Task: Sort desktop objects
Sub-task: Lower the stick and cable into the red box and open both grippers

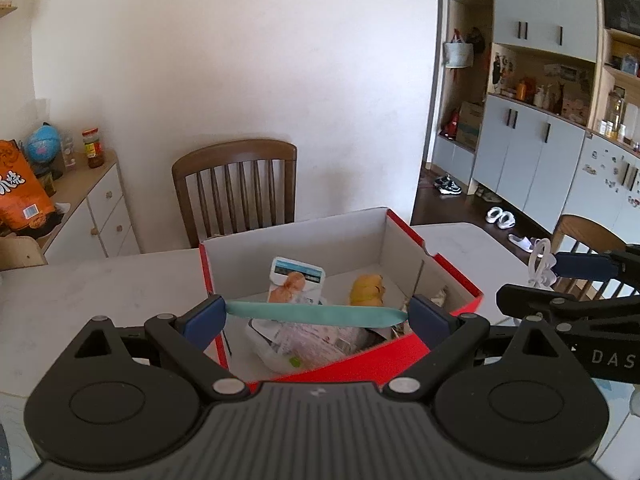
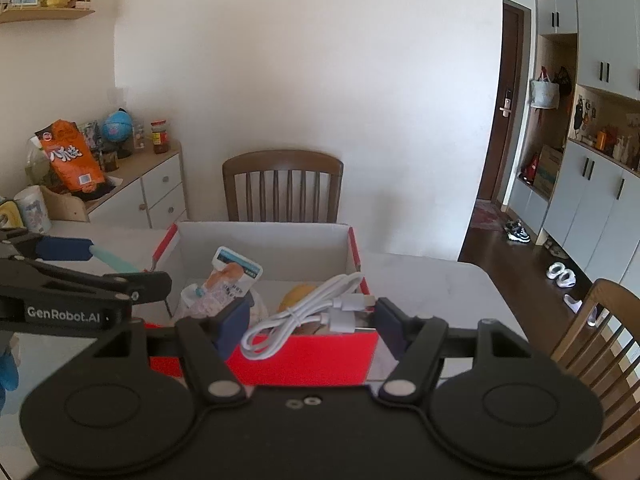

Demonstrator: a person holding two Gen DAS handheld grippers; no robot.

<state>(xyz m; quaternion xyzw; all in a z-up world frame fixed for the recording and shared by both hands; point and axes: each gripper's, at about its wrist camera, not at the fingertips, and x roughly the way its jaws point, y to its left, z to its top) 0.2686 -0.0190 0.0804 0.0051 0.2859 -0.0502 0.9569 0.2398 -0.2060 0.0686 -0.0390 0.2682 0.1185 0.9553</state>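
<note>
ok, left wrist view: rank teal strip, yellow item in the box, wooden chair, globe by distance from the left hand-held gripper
1. Teal strip: held between the fingers of the left hand-held gripper, spanning them.
2. Yellow item: just beyond, inside the red box, right half.
3. Wooden chair: behind the box, at the table's far edge.
4. Globe: far left on the sideboard; it looks farthest, though fisheye makes this less sure.

White wall (image 2: 300, 60), wooden chair (image 2: 282, 184)

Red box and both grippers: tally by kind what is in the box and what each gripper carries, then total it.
In the red box:
Snack packets: 2
Yellow item: 1

Carried:
Teal strip, left gripper: 1
White cable, right gripper: 1

Total: 5
</note>
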